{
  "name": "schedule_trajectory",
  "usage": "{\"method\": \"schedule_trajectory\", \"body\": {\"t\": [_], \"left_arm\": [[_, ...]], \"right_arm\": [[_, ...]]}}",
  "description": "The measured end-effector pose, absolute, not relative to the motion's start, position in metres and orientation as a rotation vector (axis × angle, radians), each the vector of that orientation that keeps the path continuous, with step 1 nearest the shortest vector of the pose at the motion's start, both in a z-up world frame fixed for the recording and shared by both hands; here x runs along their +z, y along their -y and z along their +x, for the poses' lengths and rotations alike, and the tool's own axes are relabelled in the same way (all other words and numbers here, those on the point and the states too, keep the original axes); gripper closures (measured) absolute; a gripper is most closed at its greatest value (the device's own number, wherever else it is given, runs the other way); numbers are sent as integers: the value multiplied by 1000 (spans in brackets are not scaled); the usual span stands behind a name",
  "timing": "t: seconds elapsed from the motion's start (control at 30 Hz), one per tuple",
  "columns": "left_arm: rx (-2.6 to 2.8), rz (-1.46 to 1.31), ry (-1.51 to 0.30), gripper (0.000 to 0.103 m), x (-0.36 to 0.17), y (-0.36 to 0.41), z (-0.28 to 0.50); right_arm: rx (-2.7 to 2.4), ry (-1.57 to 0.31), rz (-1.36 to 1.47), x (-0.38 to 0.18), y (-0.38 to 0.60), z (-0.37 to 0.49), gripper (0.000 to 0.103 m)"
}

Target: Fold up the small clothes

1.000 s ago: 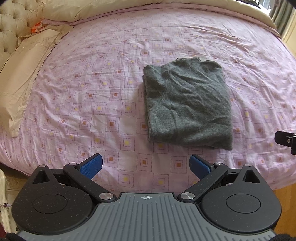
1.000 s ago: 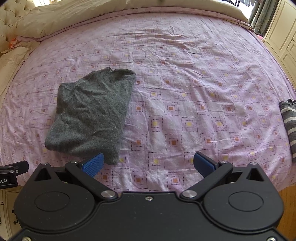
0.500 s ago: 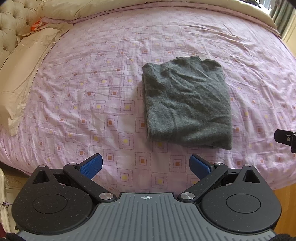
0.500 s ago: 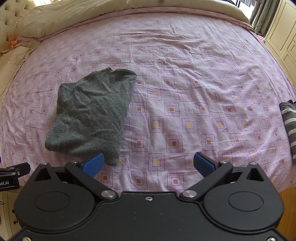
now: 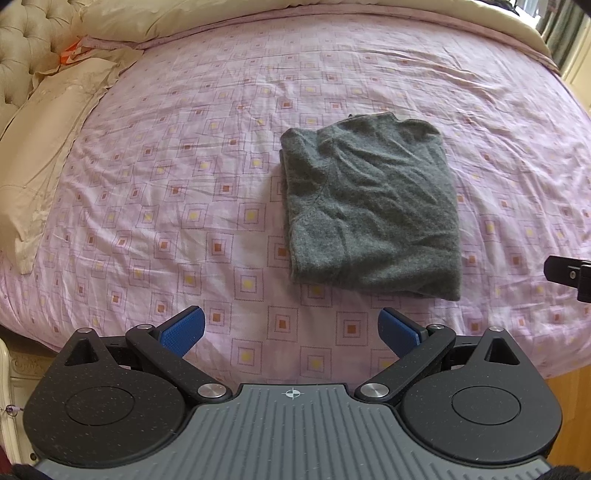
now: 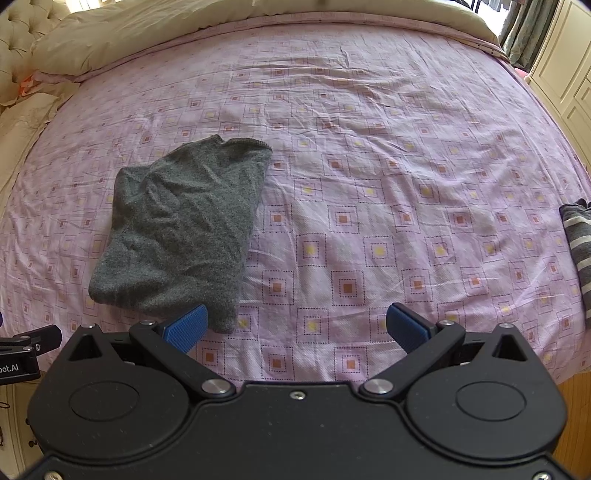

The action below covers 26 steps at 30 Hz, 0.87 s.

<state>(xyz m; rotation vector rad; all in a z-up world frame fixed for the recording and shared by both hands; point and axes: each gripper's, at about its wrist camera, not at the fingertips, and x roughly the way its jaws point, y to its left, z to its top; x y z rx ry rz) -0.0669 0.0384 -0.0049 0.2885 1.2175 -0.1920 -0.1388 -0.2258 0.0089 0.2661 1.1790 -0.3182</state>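
A dark grey knit garment (image 5: 373, 206) lies folded into a rough rectangle on the pink patterned bedsheet (image 5: 207, 155). In the right wrist view the same garment (image 6: 184, 229) sits left of centre. My left gripper (image 5: 291, 332) hangs open over the bed's near edge, short of the garment, with nothing between its blue pads. My right gripper (image 6: 297, 326) is open too and holds nothing; its left pad (image 6: 186, 326) overlaps the garment's near corner in the image. Whether they touch cannot be told.
A striped grey garment (image 6: 580, 243) lies at the bed's right edge. Cream pillows (image 5: 48, 140) and a tufted headboard (image 5: 22, 48) are at the left, a beige duvet (image 6: 166, 26) along the far side. White cabinets (image 6: 565, 62) stand right.
Both grippers have drawn back very slightly from the bed. The grey garment lies as before and both grippers stay open.
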Motion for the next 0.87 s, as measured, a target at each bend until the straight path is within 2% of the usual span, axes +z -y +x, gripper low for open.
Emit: {"method": "schedule_trajectory", "body": {"t": [0.87], "left_arm": [[-172,277,-1181,2,-2,-34,-66]], "right_arm": [[-301,-1190,253,6,231,-134,1]]}}
